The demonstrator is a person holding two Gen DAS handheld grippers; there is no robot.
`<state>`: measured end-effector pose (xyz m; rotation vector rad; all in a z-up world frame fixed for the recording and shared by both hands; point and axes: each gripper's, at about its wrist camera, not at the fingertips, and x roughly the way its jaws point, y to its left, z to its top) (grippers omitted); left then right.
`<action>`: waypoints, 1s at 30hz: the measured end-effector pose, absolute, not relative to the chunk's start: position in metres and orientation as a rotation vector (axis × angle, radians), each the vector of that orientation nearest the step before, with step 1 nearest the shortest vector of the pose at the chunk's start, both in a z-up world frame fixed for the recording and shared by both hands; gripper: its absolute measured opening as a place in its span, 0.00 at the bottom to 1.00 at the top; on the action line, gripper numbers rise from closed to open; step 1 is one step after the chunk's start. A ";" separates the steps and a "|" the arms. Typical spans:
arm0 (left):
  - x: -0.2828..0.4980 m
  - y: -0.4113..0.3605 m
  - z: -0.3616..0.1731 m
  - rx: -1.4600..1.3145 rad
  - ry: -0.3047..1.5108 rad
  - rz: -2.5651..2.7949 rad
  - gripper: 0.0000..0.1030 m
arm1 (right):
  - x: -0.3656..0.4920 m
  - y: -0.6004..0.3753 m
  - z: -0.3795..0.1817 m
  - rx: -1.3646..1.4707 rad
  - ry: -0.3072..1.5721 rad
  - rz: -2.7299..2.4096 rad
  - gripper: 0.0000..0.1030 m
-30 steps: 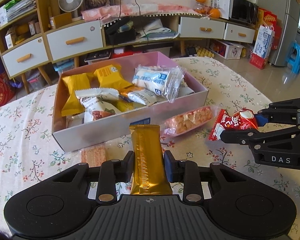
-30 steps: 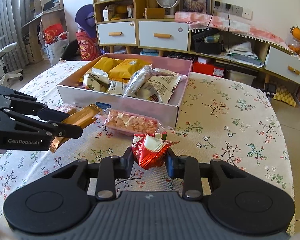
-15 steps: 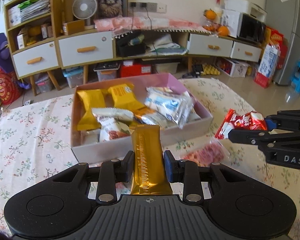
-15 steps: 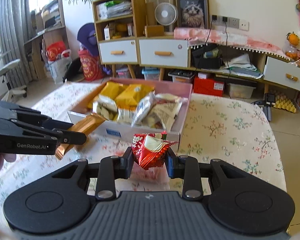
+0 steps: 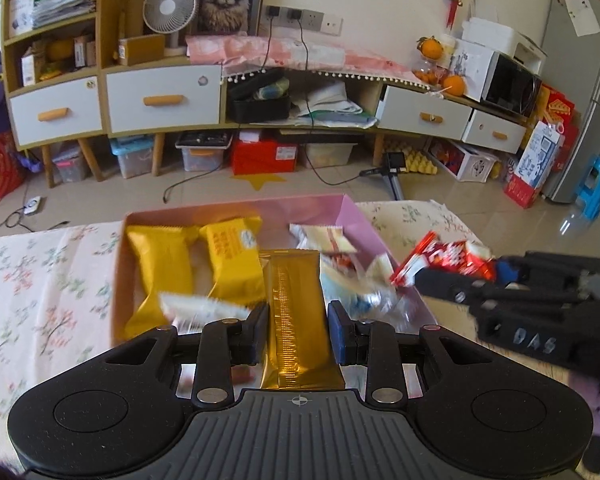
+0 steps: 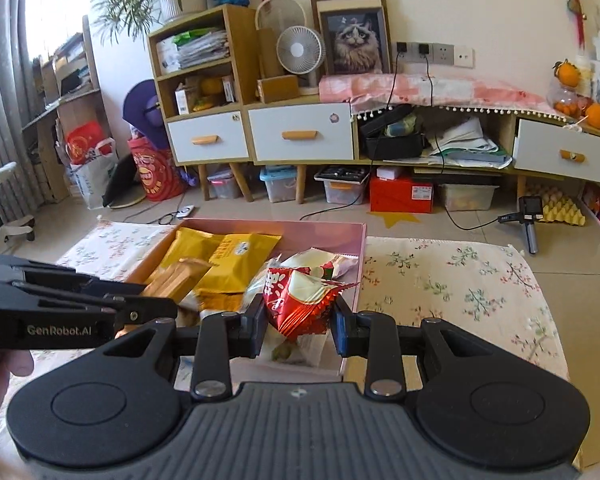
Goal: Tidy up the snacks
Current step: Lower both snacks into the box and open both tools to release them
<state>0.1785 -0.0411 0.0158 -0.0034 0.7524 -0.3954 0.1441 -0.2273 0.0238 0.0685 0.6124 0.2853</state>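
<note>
Both tools have come up off the tabletop and swung in over the pink box [image 5: 356, 216] since a second ago, when the box sat further ahead and the two snacks hung low over the cloth. Now the left tool [image 5: 298, 330] is pinching a gold bar wrapper [image 5: 296, 312] across its middle, long end sticking out forward over the box contents. The right tool [image 6: 300, 322] is clamped on a crinkly red packet [image 6: 300, 300], hovering at the near right part of the box.

My guess on why they're held like this: gripping the bar mid-length keeps it from drooping, and carrying both high clears the box wall so they can just be dropped in with the yellow packs [image 5: 160, 268] and white wrappers already there. Neither one has been let go yet, so the step is still the carry-in.

View differences: the left wrist cam shows the red packet from the side, sticking out of the right tool over the box's right edge. The right wrist cam shows the left tool side-on with the bar angled down toward the yellow packs, plus a bit of the person's hand [image 6: 4, 364] behind it. Tabletop [image 6: 460, 280] to the right of the box only shows in that one. Lots of motion blur in the box, so I can't read the labels.
</note>
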 end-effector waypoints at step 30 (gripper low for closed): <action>0.260 -0.052 -0.017 -0.095 0.772 -0.414 0.30 | 0.215 -0.226 0.011 0.083 0.642 0.249 0.40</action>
